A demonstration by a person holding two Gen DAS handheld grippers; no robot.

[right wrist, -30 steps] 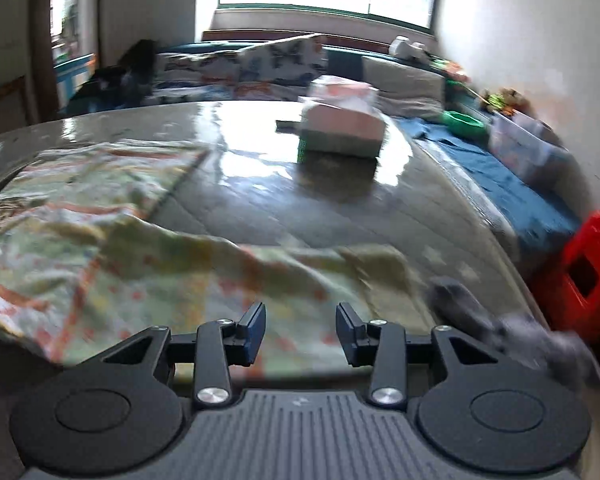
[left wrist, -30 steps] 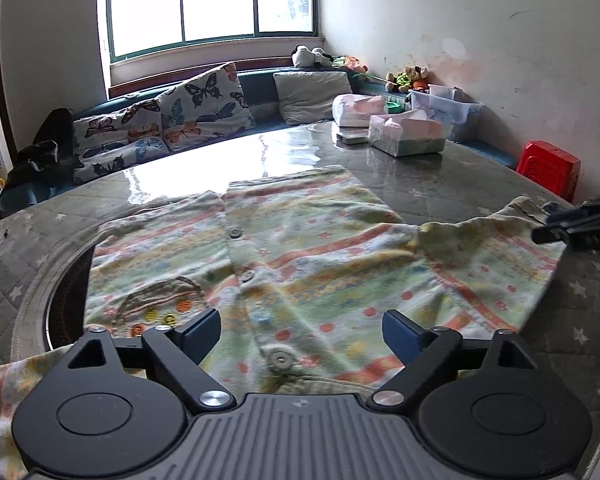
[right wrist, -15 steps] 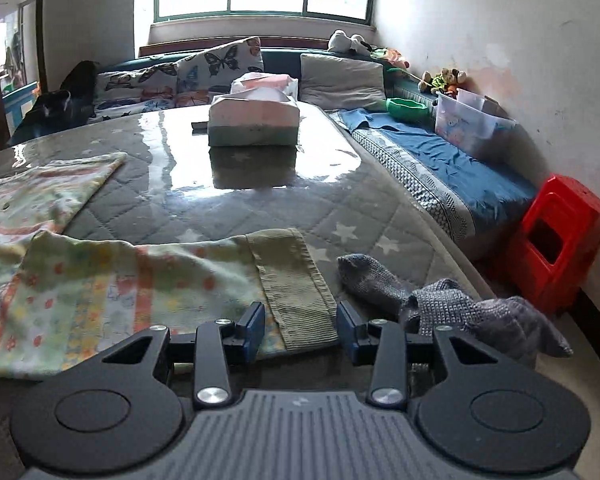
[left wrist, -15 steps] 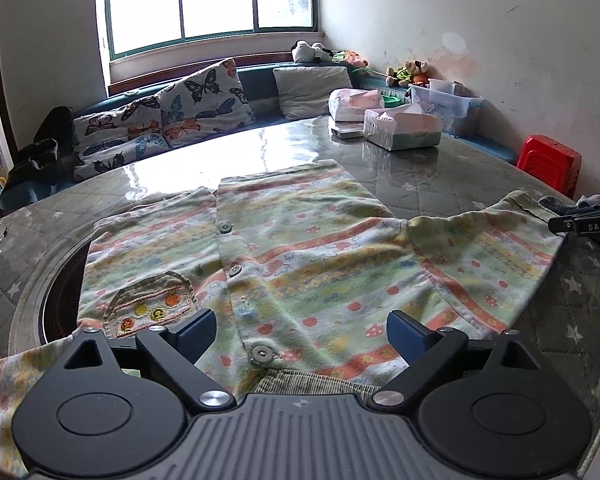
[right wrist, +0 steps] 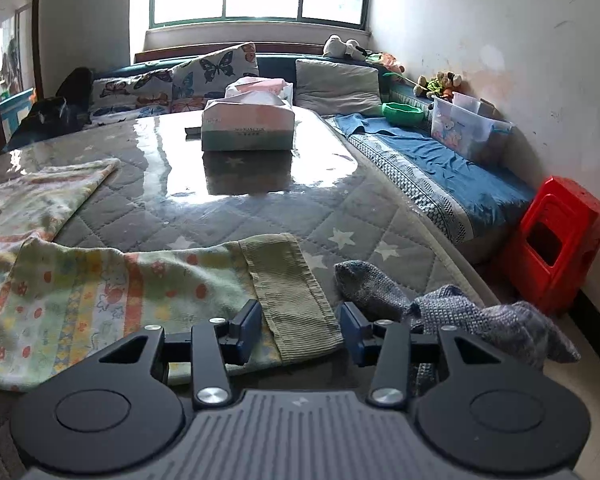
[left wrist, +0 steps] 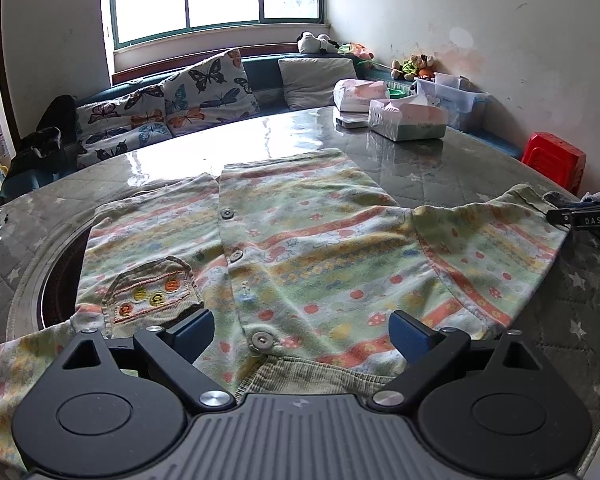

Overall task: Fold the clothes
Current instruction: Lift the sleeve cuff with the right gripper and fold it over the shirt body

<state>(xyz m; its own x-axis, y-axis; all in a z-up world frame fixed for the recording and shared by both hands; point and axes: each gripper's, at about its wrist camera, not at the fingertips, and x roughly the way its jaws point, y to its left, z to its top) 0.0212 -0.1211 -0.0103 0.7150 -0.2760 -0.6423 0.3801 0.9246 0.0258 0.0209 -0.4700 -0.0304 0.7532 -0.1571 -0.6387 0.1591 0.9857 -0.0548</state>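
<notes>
Fingers of the right gripper point(right wrist: 298, 330) stand part-way apart and are opening, with the ribbed cuff point(right wrist: 292, 292) of the patterned top's sleeve lying between them; the pads do not press on it. Fingers of the left gripper point(left wrist: 302, 330) are spread wide and widening too, straddling the corduroy collar point(left wrist: 312, 378) and the top button point(left wrist: 261, 338), gripping nothing.

Beyond them the patterned top point(left wrist: 300, 248) lies front-up and flattened on the quilted table point(left wrist: 440, 176), its right sleeve stretched out toward the table edge. Just beside that cuff sits a heap of grey knitted socks point(right wrist: 440, 304).

The step in hand looks like taking the sleeve to fold it across the body. To do it well, the right pads should close on the cuff alone, clear of the socks, then carry it over in a low arc so the fold lands straight at the shoulder seam. Left can pin the collar.

Farther off stands a tissue box point(right wrist: 248, 124).
</notes>
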